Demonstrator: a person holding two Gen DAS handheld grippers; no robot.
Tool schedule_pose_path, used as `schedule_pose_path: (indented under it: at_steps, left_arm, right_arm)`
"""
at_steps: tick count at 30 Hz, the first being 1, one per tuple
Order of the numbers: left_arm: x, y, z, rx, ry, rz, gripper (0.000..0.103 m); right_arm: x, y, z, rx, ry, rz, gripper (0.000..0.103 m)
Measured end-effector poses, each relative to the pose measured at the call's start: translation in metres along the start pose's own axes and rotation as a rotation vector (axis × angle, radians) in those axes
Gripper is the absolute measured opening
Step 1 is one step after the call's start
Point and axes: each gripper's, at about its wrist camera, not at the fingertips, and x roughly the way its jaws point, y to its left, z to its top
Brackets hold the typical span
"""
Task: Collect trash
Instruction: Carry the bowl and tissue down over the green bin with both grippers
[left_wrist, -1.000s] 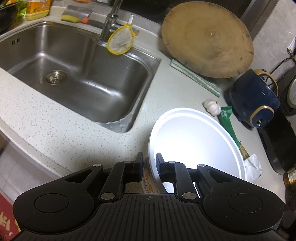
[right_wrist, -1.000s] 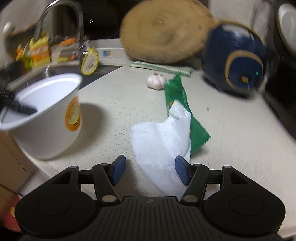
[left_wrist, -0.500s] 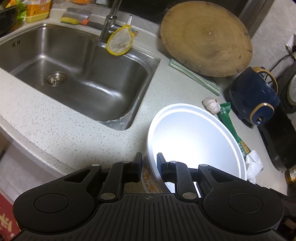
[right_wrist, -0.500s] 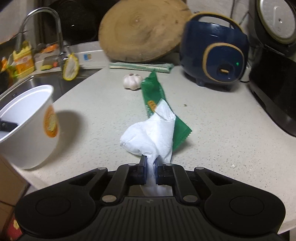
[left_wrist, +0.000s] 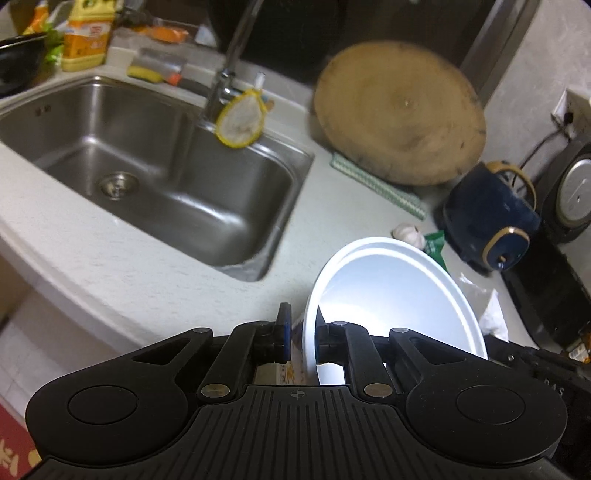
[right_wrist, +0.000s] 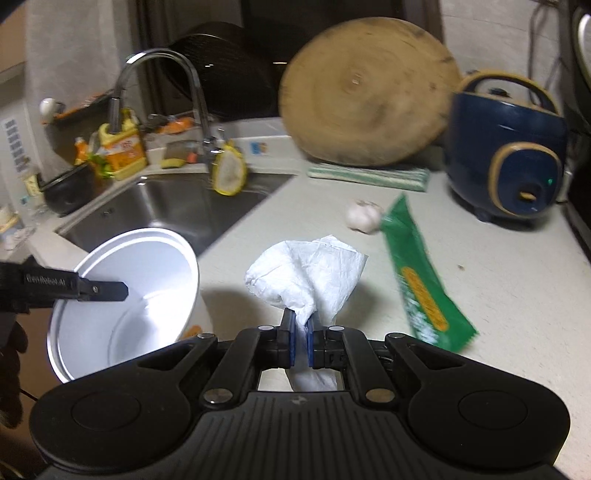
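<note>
Tissue (right_wrist: 306, 275) is pinched in the right gripper (right_wrist: 301, 326)'s closed fingers above the worktop (right_wrist: 498, 295); cup (right_wrist: 122, 306) is clamped at the rim by the left gripper (left_wrist: 301, 332), kept close as the bin, probably.

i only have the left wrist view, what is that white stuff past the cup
Observer: A crumpled tissue, pinched in the right tongs.
Operator: is it off the counter
Observer: It looks lifted; a shadow lies under it on the counter.
Operator: and how is my cup held
Observer: The left tongs clamp the cup by its rim, one finger inside it, cup tilted toward the tissue.
</note>
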Motion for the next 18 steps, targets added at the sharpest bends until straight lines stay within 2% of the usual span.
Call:
schedule_pose_path:
  at_steps: [6,12,15,18]
  left_arm:
    - [-0.049,0.046,-0.005,-0.071,-0.047,0.003,0.013]
    - [-0.095,0.116,-0.024,-0.175,-0.086,0.021,0.013]
    - [-0.104,0.160,-0.043,-0.236,-0.043,0.070,0.013]
    - [-0.093,0.202,-0.070,-0.236,0.074,0.134,0.013]
  right_arm:
    - [0.000,0.059,0.006,-0.058,-0.010,0.077,0.006]
    - [0.002,0.129,-0.005,-0.147,0.044,0.125,0.006]
    - [-0.002,0.156,-0.016,-0.152,0.078,0.119,0.006]
    - [-0.004,0.175,-0.039,-0.127,0.125,0.098,0.006]
